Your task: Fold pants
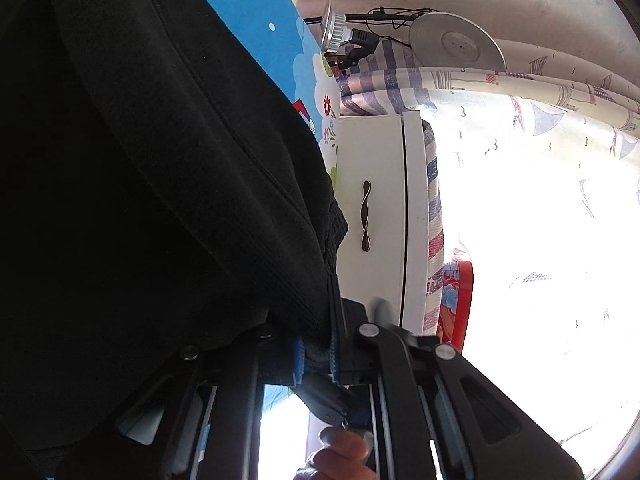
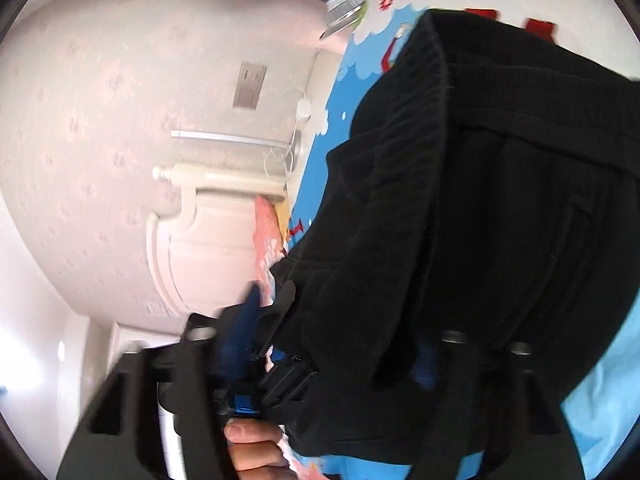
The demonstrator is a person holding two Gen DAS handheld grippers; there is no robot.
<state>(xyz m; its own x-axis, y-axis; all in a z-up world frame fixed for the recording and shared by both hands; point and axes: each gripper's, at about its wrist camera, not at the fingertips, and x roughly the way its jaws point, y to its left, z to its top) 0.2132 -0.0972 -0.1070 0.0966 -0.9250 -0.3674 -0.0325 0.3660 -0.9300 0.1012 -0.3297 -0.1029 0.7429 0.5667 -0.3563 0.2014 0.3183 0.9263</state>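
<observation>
The black pants [image 1: 160,200] fill the left of the left wrist view. My left gripper [image 1: 316,356] is shut on their ribbed edge, with the cloth pinched between the blue pads. In the right wrist view the pants [image 2: 480,200] hang in thick folds over the right side and drape over my right gripper [image 2: 340,344]. The right gripper's fingers are largely buried in the cloth, so the grip is hidden; one blue finger [image 2: 248,312] shows at the left. Both views are tilted sideways.
A blue cartoon-print bed sheet [image 1: 256,20] lies behind the pants, also in the right wrist view [image 2: 348,100]. A white drawer cabinet [image 1: 372,208] and bright curtains [image 1: 540,200] stand beyond. A white headboard [image 2: 208,232] and pink wall [image 2: 100,120] show at the right gripper's left.
</observation>
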